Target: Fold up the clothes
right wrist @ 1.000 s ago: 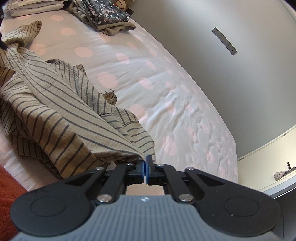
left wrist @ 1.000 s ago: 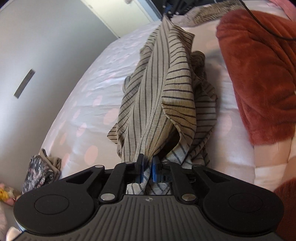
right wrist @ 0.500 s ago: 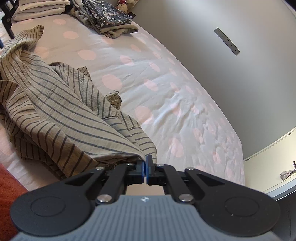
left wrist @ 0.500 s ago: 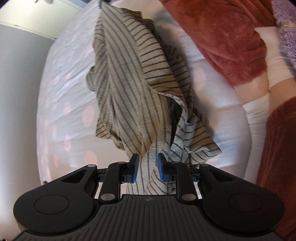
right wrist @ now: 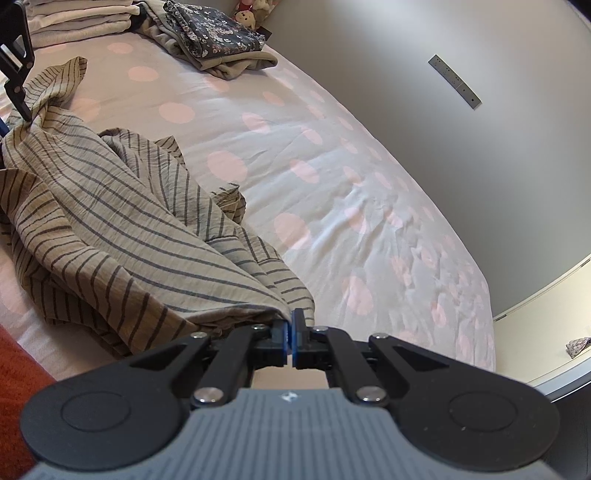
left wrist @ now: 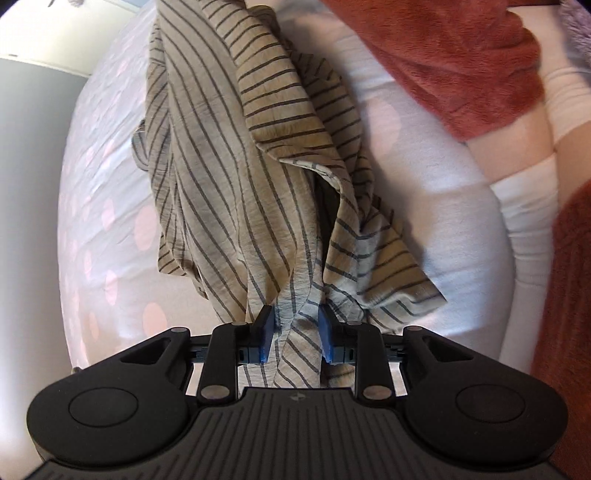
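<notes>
A beige shirt with dark stripes (left wrist: 229, 166) lies crumpled in a long heap on the polka-dot bed sheet (left wrist: 110, 229). My left gripper (left wrist: 294, 332) points steeply down over one end of it. Its blue pads stand apart, and a loose fold of the shirt runs between them without being pinched. In the right wrist view the same shirt (right wrist: 110, 229) spreads to the left. My right gripper (right wrist: 291, 332) is shut on a corner of its hem, just above the sheet (right wrist: 332, 147). The left gripper's finger (right wrist: 18, 85) shows at the shirt's far end.
A rust-red fleece (left wrist: 443, 48) lies beside the shirt, with part of a person in white cloth (left wrist: 524, 206) near it. Folded clothes, one dark and floral (right wrist: 214, 37) and one white stack (right wrist: 81, 18), sit at the bed's far end. A grey wall (right wrist: 480, 166) borders the bed.
My left gripper's pads have parted from their pinch on the shirt. That gripper has rolled and dipped toward the bed, and the lifted cloth has sagged. The right gripper has kept still, shut on the hem.
</notes>
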### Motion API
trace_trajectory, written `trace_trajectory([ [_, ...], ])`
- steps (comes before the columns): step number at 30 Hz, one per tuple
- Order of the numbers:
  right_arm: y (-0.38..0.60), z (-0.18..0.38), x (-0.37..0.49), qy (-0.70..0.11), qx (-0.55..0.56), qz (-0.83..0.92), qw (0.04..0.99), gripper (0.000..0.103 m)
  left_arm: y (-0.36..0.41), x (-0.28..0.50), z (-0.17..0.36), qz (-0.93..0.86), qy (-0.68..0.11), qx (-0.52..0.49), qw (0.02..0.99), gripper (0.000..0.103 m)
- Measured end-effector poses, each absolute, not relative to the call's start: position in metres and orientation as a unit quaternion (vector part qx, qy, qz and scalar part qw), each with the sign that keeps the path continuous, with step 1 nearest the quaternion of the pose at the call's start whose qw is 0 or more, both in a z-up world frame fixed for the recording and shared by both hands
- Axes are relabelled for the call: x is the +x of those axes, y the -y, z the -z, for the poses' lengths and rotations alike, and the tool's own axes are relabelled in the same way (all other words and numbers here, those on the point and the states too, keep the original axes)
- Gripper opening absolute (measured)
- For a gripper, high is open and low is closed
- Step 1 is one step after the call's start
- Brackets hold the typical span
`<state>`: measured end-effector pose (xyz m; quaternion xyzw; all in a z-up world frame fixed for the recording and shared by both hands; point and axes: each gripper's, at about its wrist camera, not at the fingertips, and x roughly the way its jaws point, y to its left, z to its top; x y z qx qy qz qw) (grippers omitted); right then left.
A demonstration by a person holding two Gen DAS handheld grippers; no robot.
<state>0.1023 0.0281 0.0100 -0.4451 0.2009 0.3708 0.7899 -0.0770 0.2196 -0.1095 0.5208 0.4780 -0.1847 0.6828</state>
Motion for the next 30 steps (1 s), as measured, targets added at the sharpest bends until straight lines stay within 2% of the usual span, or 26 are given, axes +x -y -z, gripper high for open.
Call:
trace_trajectory([
  [1,-0.029,-0.009,0.102,-0.201,-0.446,-0.370,0.790,0.002,-0.221,-0.076,0.110,0.180,-0.476,0.515,0.690,0.014],
  [6,-0.030,-0.008,0.103,-0.202,-0.449,-0.370,0.788,0.002,-0.224,-0.080,0.103,0.166,-0.464,0.499,0.713,0.001],
  [11,-0.032,-0.008,0.101,-0.200,-0.450,-0.371,0.787,0.002,-0.233,-0.089,0.072,0.159,-0.472,0.473,0.727,0.000],
  [17,-0.045,-0.009,0.094,-0.192,-0.443,-0.387,0.786,0.002,-0.253,-0.106,0.037,0.140,-0.516,0.448,0.717,0.000],
  [25,-0.083,0.003,0.085,-0.186,-0.432,-0.419,0.777,0.002,-0.281,-0.122,0.056,0.089,-0.547,0.445,0.703,0.000],
  [30,-0.093,0.010,0.085,-0.192,-0.433,-0.423,0.773,0.002,-0.277,-0.131,0.056,0.088,-0.524,0.445,0.721,0.000],
])
